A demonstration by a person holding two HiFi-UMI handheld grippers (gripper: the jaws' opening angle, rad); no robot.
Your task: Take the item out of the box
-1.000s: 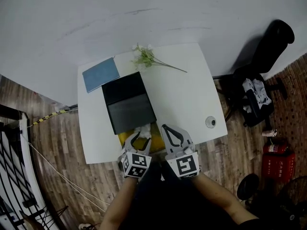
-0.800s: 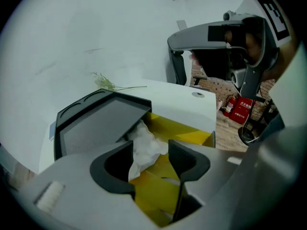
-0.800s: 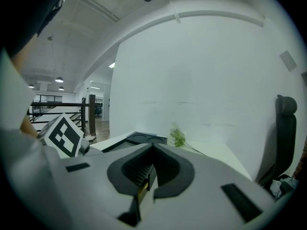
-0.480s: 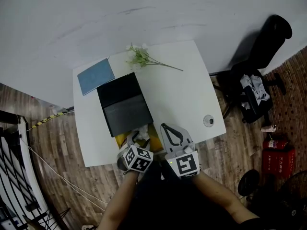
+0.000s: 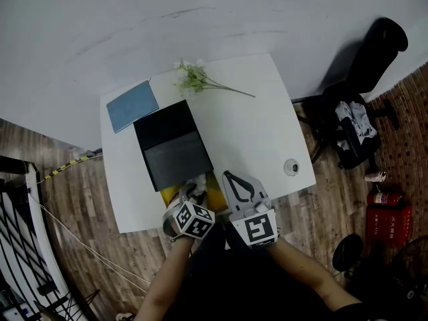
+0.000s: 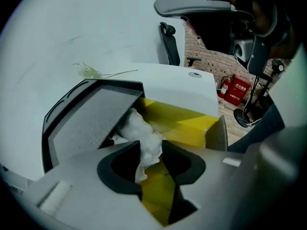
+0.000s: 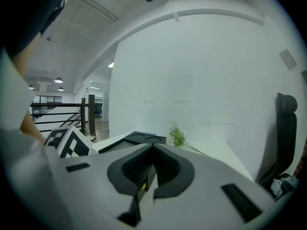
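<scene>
Left hand-held gripper (image 5: 192, 191) is tipped steeply down into the yellow box (image 5: 212, 198) at the near edge of the worktop (image 5: 254, 126), lower centre of the head view. Its jaws have just been closing, and a white paper wad (image 6: 139, 128) sits between them. In the left gripper view both pads touch the wad's lower end, so it's clamped on the wad. The rest of the wad sticks up past the jaw tips and is inside the box, by the box's left side, against the edge of the black lid (image 6: 86, 123).

The lid has a grey inner face. In the head view it lies flat on the worktop, directly above the box and touching it.

Right hand-held gripper (image 5: 229, 176) is just right of the box, over the worktop's near edge and pointing up-frame. Jaws are together, nothing between them (right gripper view). It's not touching the box or the wad.

Other stuff on the worktop:
- flower sprig (image 5: 194, 79) at the far edge, just above the lid
- blue notebook (image 5: 132, 105) upper left, beside the lid's far corner
- small round thing (image 5: 291, 167) near the right edge, well clear of the box; can't tell what it is

Off the worktop:
- black office chair (image 5: 364, 105) at the right of the frame
- red fire extinguisher (image 5: 388, 214) on the wood floor, below the chair in the frame
</scene>
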